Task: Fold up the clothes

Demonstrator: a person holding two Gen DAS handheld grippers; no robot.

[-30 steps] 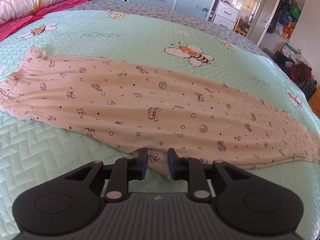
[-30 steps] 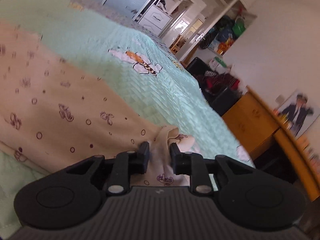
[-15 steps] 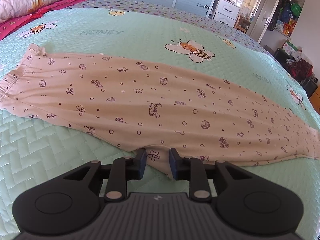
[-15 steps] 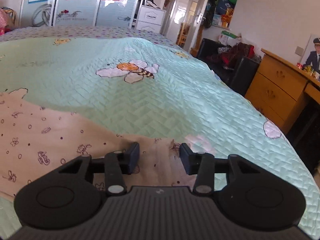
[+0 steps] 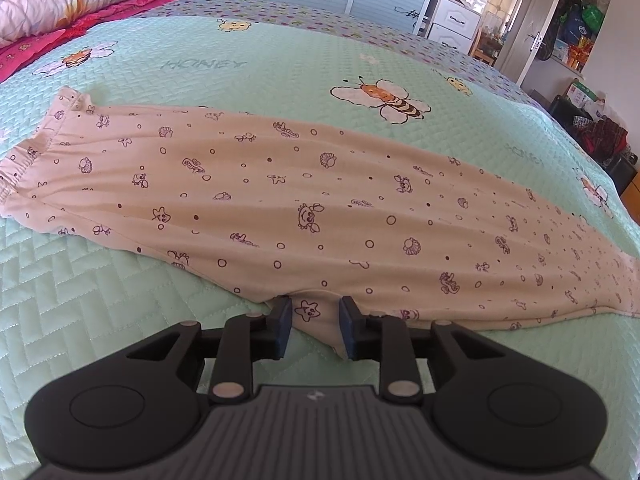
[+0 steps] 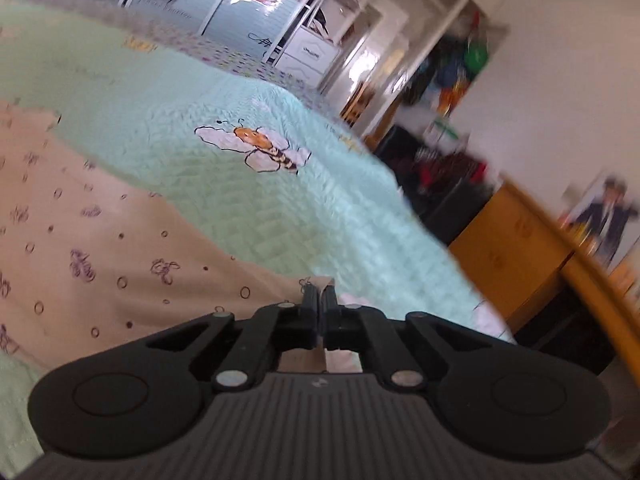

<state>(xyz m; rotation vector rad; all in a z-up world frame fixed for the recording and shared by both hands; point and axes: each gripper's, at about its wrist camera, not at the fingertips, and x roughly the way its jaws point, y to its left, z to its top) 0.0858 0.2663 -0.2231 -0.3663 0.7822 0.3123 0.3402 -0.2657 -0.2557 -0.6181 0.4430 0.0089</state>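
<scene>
The left gripper [image 5: 312, 330] points steeply down at the near edge of the pajama trousers [image 5: 280, 200], its jaws part open around a peak of cloth, though I cannot tell if the pads bite. The right gripper [image 6: 319, 312], angled shallower, is clamped on what seems the cuff end, blurred. Beyond, the trousers lie halved lengthwise across the green bedspread [image 5: 240, 64], crosswise folds undone.

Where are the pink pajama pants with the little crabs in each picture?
Left wrist view: the pajama pants stretch across the middle, from left edge to right edge, on the green bedspread.
Right wrist view: the pants fill the lower left.
Shared landmark: the big bee on the bedspread beyond the pants.
</scene>
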